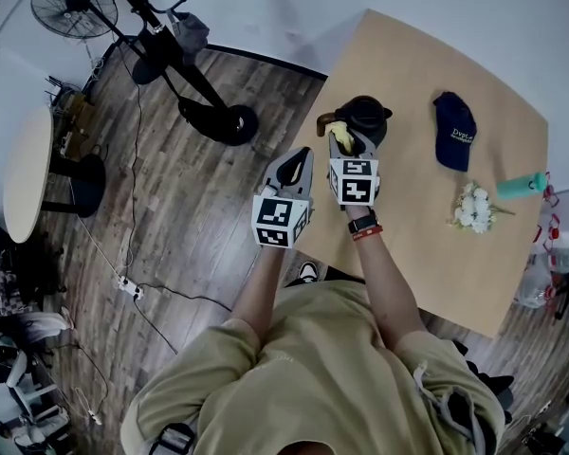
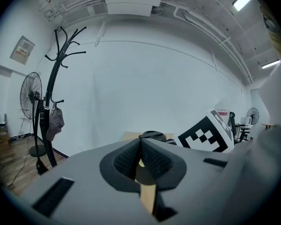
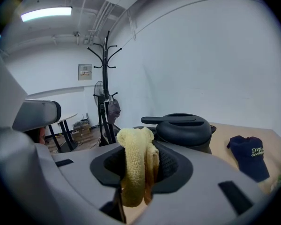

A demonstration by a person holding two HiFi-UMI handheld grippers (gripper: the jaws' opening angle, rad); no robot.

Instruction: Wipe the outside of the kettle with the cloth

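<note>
Right gripper (image 3: 140, 159) jaws are clamped on the folded yellow cloth (image 3: 131, 172). Left gripper (image 2: 140, 159) jaws are pressed together, holding nothing. The black kettle (image 1: 368, 117) stands near the table (image 1: 427, 245) edge, just ahead of the cloth; contact possible, not confirmed.

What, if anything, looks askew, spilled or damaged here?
Nothing stands out. The black kettle stands upright on the wooden table, lid on, with no spill around it. The right hand-held gripper grips the yellow cloth; the navy cap lies flat nearby.
</note>
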